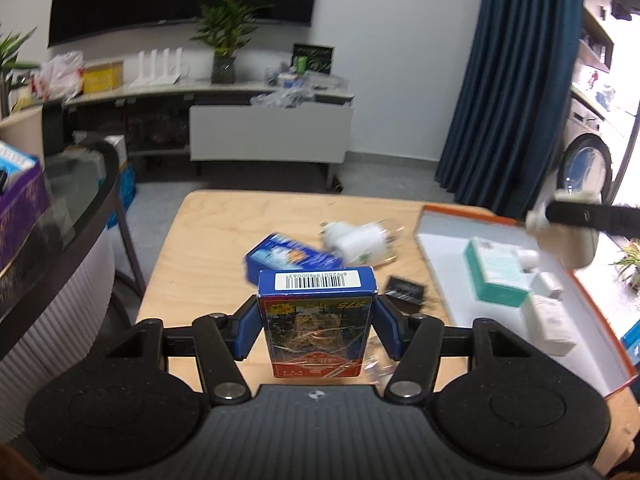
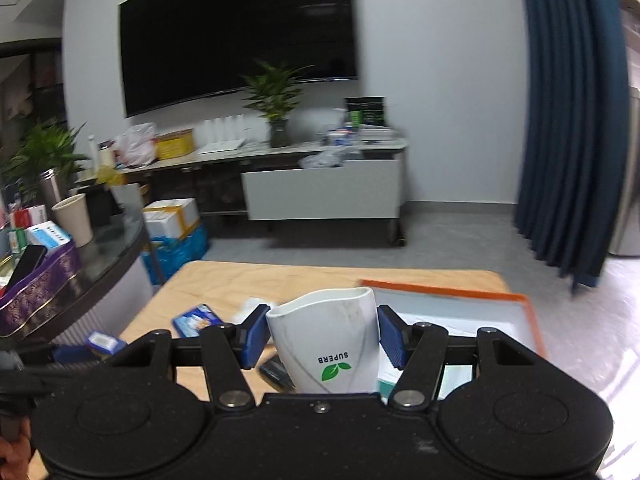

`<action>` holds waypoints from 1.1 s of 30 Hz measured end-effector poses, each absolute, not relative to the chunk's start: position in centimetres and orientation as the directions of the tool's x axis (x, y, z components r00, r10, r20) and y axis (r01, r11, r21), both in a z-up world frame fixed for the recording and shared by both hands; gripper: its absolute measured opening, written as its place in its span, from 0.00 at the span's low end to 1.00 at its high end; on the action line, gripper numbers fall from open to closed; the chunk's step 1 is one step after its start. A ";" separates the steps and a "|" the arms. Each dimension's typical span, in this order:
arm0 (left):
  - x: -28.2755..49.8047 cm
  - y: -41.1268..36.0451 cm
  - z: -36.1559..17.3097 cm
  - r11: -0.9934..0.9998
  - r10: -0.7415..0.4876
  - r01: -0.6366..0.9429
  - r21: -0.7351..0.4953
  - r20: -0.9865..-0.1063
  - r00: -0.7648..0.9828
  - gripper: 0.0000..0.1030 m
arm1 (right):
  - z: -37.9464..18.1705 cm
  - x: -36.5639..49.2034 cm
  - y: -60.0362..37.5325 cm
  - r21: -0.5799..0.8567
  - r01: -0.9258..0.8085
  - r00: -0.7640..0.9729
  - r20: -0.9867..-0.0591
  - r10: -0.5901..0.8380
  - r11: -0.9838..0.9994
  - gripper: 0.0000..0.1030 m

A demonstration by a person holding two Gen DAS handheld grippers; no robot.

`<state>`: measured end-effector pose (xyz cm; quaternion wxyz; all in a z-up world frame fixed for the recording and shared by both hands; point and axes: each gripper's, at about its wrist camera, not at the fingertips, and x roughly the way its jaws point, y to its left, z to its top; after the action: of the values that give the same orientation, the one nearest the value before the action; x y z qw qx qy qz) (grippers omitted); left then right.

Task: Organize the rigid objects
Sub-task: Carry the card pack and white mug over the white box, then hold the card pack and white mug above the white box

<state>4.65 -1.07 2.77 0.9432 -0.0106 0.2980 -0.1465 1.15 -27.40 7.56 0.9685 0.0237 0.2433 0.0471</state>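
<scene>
My left gripper (image 1: 316, 304) is shut on an upright blue and red box of rubber bands (image 1: 316, 320), barcode end on top, held above the wooden table (image 1: 200, 248). My right gripper (image 2: 323, 320) is shut on a white mug (image 2: 332, 344) with a green leaf logo, one blue pad on each side of it. The left wrist view shows that mug (image 1: 568, 242) blurred, hanging over the orange-rimmed white tray (image 1: 440, 240). A teal box (image 1: 500, 276) and white boxes (image 1: 552, 322) lie in the tray.
On the table lie a blue box (image 1: 280, 258), a white plastic-wrapped item (image 1: 356, 240) and a small black item (image 1: 406, 292). A round glass table (image 2: 116, 248) with a purple box (image 2: 40, 292) and a paper cup (image 2: 76, 220) stands at the left.
</scene>
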 end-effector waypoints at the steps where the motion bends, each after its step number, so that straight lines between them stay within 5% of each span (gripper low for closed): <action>1: 4.3 -1.6 3.2 0.954 -0.291 0.282 -0.104 -0.552 0.781 0.58 | 7.6 0.3 -28.2 0.069 -0.061 0.880 -0.467 0.086 0.996 0.68; 18: 1.6 -13.6 6.2 0.862 -0.475 0.498 -0.096 -0.496 0.727 0.58 | 7.6 -7.9 -37.3 0.147 0.141 0.888 -0.457 -0.059 0.979 0.68; 33: 1.3 -15.8 5.5 0.849 -0.488 0.521 -0.088 -0.506 0.711 0.58 | 7.4 -8.9 -38.6 0.175 0.169 0.886 -0.458 -0.071 0.970 0.68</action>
<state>1.26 -15.84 5.50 0.9244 0.0305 0.2649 -0.2729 -8.90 -38.64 7.44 0.9654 0.1056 0.2303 -0.0622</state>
